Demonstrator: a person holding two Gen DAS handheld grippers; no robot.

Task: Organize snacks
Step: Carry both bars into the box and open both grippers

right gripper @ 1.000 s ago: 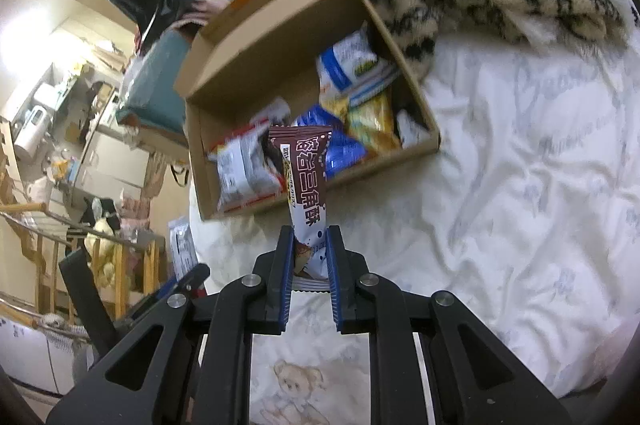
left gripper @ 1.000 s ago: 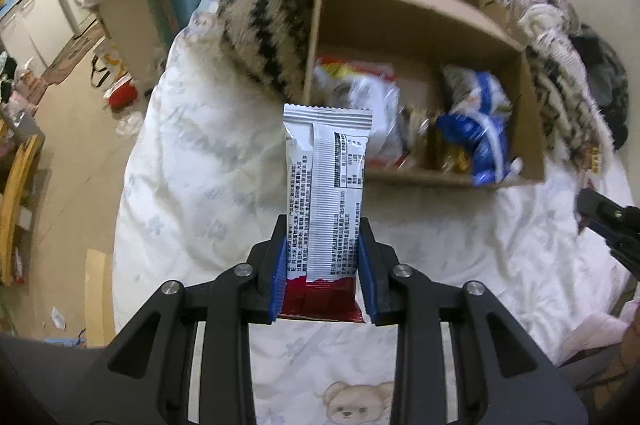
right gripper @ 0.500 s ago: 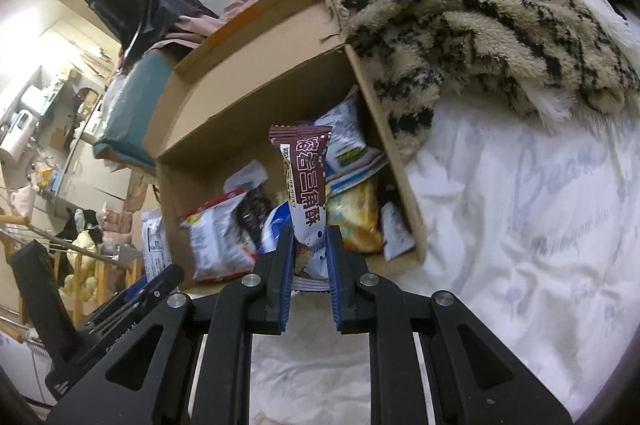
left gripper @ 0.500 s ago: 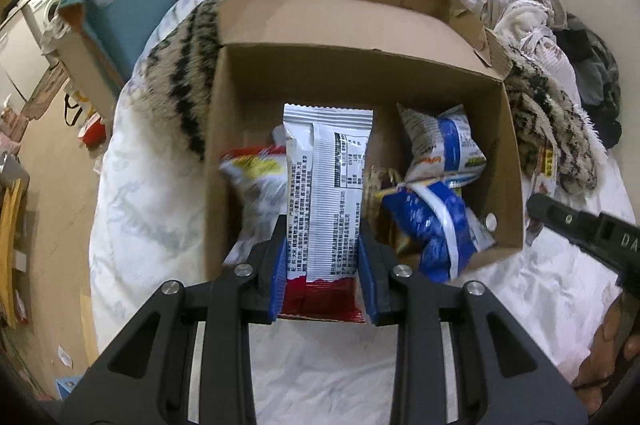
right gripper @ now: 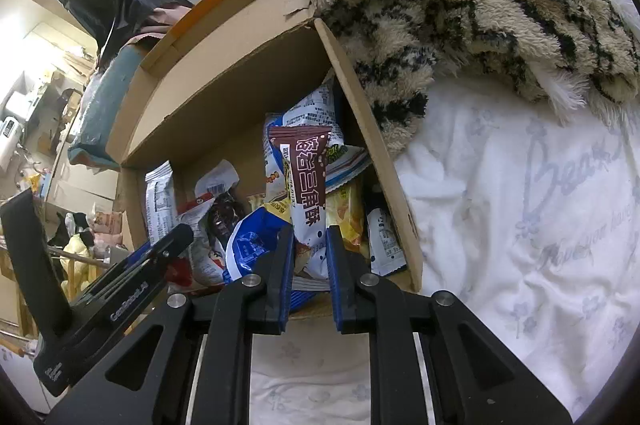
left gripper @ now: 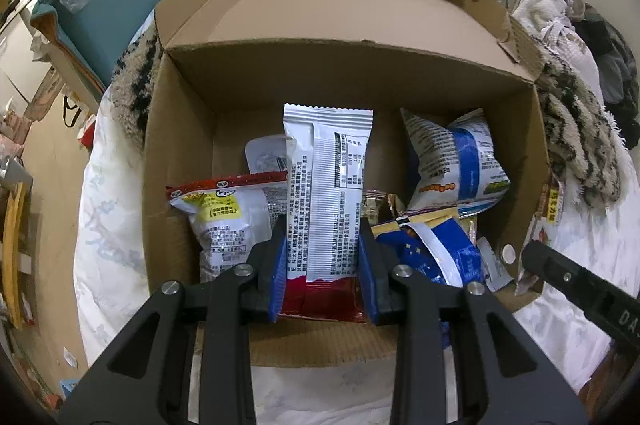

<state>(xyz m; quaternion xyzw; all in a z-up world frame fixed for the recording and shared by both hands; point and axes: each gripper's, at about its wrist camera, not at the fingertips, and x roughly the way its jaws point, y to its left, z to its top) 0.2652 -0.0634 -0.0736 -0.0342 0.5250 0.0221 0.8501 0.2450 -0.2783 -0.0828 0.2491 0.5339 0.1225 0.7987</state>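
A tall white-and-red foil snack packet [left gripper: 327, 193] is pinched low down, near its red end, between the blue pads of the left gripper [left gripper: 323, 269], and it is held upright over the open brown cardboard box [left gripper: 320, 73] that sits on the white printed bedsheet [right gripper: 520, 225]. A slim brown chocolate-wafer packet [right gripper: 306, 193] is clamped near its lower end in the narrowly closed right gripper [right gripper: 308, 277], above the box's right-hand corner. The box is already crowded with a blue-and-white puffed bag [left gripper: 452, 161], a crumpled blue pouch [left gripper: 428, 249] and a red-edged white bag [left gripper: 224, 213]. If either packet is released from height, it may be bounced off the puffed bags and tipped over the low front wall onto the sheet. With both tools side by side over one opening, a collision between them is judged possible. A hard push down could crush the brittle contents beneath.
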